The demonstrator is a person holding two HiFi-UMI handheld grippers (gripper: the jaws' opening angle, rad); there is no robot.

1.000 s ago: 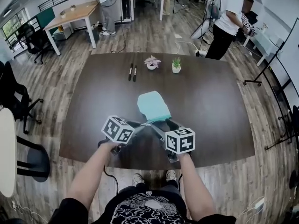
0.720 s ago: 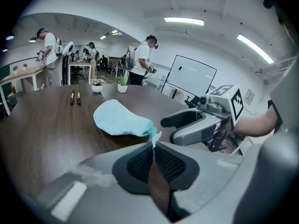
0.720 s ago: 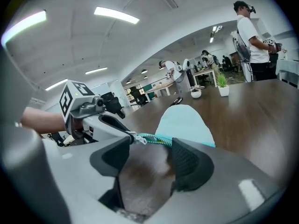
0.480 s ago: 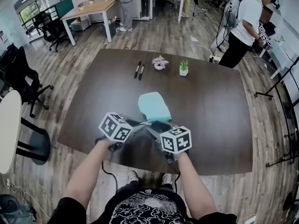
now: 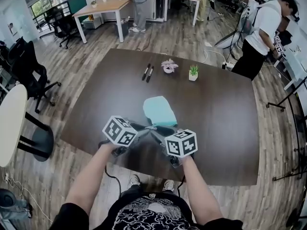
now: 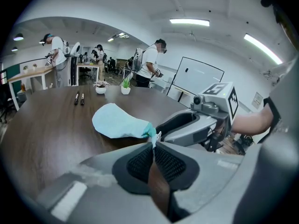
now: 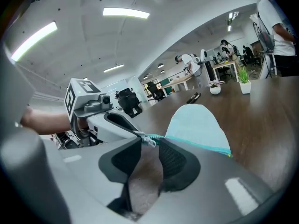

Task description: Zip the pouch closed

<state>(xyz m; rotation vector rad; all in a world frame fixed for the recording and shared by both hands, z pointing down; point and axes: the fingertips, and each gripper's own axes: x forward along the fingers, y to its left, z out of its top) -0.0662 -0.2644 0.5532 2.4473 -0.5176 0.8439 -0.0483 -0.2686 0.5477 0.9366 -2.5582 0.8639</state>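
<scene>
A light teal pouch point(image 5: 159, 111) lies flat on the dark brown table point(image 5: 96, 109), with its zipper end toward me. My left gripper point(image 5: 149, 127) comes in from the left and is shut on the pouch's near corner point(image 6: 149, 130). My right gripper point(image 5: 155, 129) comes in from the right, and both sets of tips meet at that corner. In the right gripper view its jaws are closing, with a gap still between the pads. The small silver zipper pull point(image 7: 149, 140) sits at their tips, on the teal zipper line point(image 7: 196, 143). The pouch point(image 7: 196, 120) stretches away behind it.
Two dark pens point(image 5: 148, 73) lie at the table's far side beside a small pink plant point(image 5: 169, 66) and a green one point(image 5: 193, 72). A person point(image 5: 261, 32) stands past the far right corner. Office chairs point(image 5: 26, 68) and a white round table point(image 5: 9, 123) are on the left.
Both grippers have stayed at the pouch's near end. The head camera's view has drifted, and the right gripper's cube has turned a little. The pouch has not moved.
</scene>
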